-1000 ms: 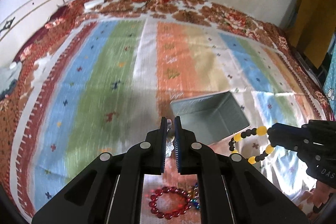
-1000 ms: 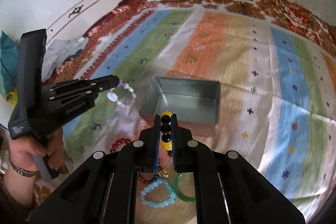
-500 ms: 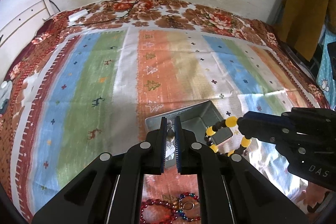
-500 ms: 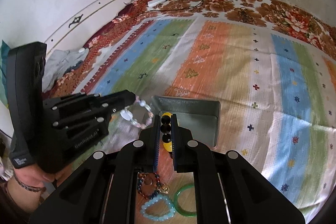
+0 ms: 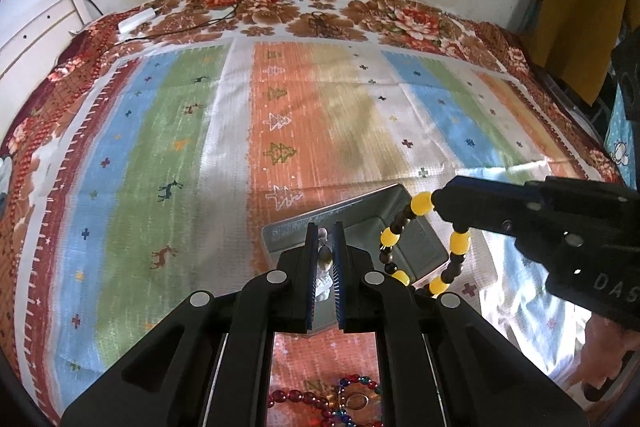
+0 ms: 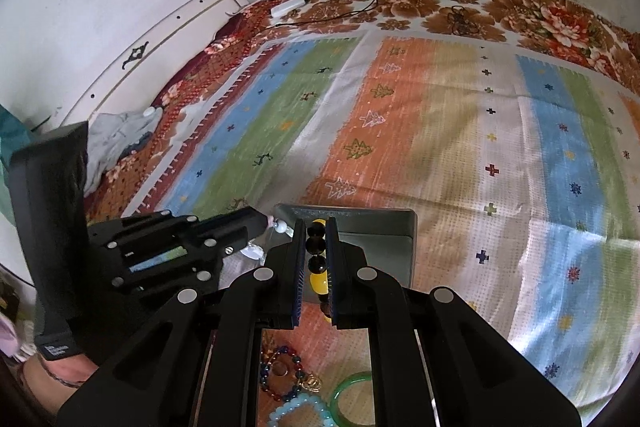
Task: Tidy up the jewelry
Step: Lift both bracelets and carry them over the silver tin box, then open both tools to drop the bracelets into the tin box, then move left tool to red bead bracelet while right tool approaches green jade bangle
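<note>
While the left gripper (image 5: 323,259) pinches a clear bead bracelet (image 5: 323,281), the right gripper (image 6: 312,267) clamps a yellow-and-black bracelet (image 5: 424,247), both over the grey tin (image 6: 406,227).

Yellow-and-black bead bracelet (image 5: 424,247) dangles from my right gripper (image 6: 312,259); clear bead bracelet (image 5: 323,267) from my left gripper (image 5: 323,263), over grey tin (image 6: 376,247).

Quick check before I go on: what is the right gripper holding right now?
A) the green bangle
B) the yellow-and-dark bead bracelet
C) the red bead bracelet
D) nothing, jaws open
B: the right gripper is shut on the yellow-and-dark bead bracelet, which hangs from its tip over the grey metal tin; the green bangle lies on the cloth.
</note>
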The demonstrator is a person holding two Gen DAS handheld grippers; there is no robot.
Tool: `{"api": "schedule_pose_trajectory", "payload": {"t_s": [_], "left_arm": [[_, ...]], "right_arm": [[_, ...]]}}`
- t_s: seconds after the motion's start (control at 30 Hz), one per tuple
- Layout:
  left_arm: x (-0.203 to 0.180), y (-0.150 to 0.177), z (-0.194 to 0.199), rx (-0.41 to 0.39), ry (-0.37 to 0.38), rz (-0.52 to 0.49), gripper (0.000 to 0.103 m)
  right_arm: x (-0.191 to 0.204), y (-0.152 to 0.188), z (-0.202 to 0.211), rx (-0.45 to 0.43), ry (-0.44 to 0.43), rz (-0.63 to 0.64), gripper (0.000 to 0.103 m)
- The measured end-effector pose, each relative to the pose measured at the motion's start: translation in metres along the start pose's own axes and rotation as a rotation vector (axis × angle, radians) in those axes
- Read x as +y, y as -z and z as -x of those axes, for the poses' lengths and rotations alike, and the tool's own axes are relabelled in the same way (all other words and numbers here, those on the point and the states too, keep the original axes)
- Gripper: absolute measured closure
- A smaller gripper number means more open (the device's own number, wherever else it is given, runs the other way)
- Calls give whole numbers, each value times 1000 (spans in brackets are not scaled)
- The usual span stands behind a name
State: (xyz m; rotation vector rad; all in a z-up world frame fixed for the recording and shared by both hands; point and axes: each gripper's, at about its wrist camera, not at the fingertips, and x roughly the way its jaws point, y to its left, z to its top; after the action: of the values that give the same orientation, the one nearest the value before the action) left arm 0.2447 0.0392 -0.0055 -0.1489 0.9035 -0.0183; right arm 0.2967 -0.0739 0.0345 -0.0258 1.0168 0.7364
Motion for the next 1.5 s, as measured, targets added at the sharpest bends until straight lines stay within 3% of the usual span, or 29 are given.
{"api": "schedule_pose_trajectory", "payload": {"t_s": [0.27, 0.57, 0.63, 0.67, 0.7, 0.73, 0.87, 1.23, 1.5], "left_arm": [[1, -5, -1, -11, 8, 3, 96], [0, -3, -8, 17, 2, 4, 96], [2, -4, -8, 18, -7, 6, 90], [2, -5, -8, 18, -11, 8, 80], [4, -5, -7, 15, -14, 10, 76], [5, -5, -7, 15, -18, 11, 76], [10, -2, -7, 24, -34, 19, 70], [24, 8, 0, 37, -49, 48, 56], [24, 21, 15, 33, -53, 41, 42]], "right_arm": [[0, -2, 3, 3, -11, 0, 93], [-12, 8, -27, 97, 38, -9, 92], [-13, 10, -30, 111, 48, -11, 90], [-14, 11, -30, 111, 54, -12, 83], [-15, 11, -29, 110, 58, -13, 77], [-15, 11, -28, 106, 61, -14, 68], [-18, 11, -24, 95, 79, -18, 59], [-21, 23, -20, 88, 158, -13, 53], [-22, 39, -10, 86, 169, -15, 45]]}}
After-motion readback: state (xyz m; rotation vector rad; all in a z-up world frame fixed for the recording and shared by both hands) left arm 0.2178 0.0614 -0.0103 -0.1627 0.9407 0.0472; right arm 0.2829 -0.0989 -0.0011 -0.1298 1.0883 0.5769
